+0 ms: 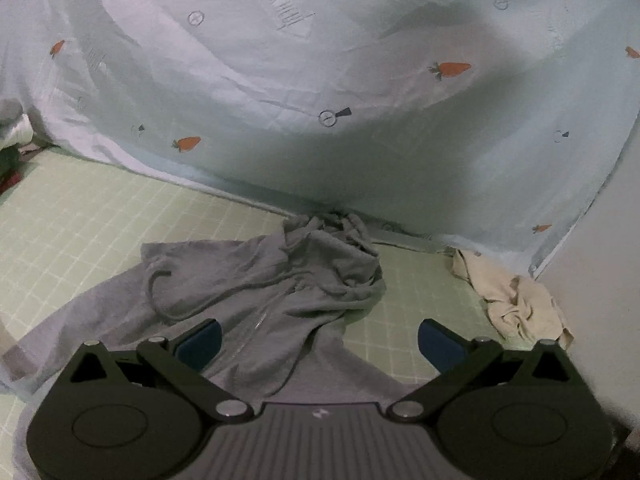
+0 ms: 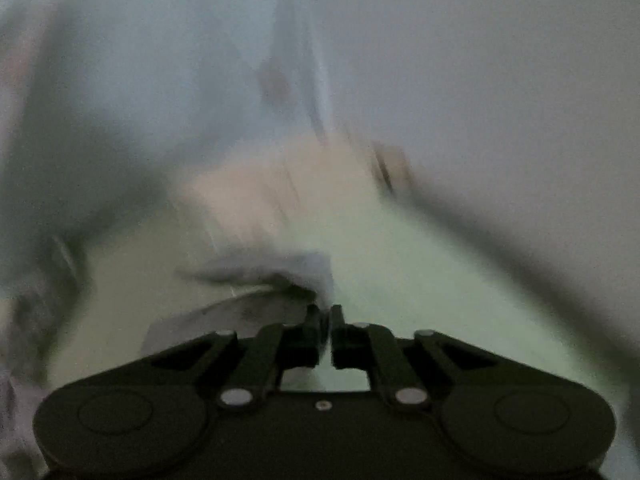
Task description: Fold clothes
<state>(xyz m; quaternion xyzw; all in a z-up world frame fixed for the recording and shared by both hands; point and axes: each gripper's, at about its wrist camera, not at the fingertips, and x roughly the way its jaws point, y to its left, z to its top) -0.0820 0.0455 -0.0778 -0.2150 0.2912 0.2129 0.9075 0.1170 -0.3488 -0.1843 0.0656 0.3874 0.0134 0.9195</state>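
Left wrist view: a pale quilt with carrot prints (image 1: pixel 320 80) bulges behind the green grid mat (image 1: pixel 100 216), and a crumpled beige cloth (image 1: pixel 516 300) lies at the right by the wall. The left gripper (image 1: pixel 318 340) tilts downward, jaws spread wide above the grey hoodie (image 1: pixel 272 280), which lies zipper up, hood towards the quilt.

Right wrist view: heavily blurred. The right gripper (image 2: pixel 326 320), angled down, is pressed together, pinching a grey edge of the hoodie (image 2: pixel 280 276) over the mat (image 2: pixel 420 280)
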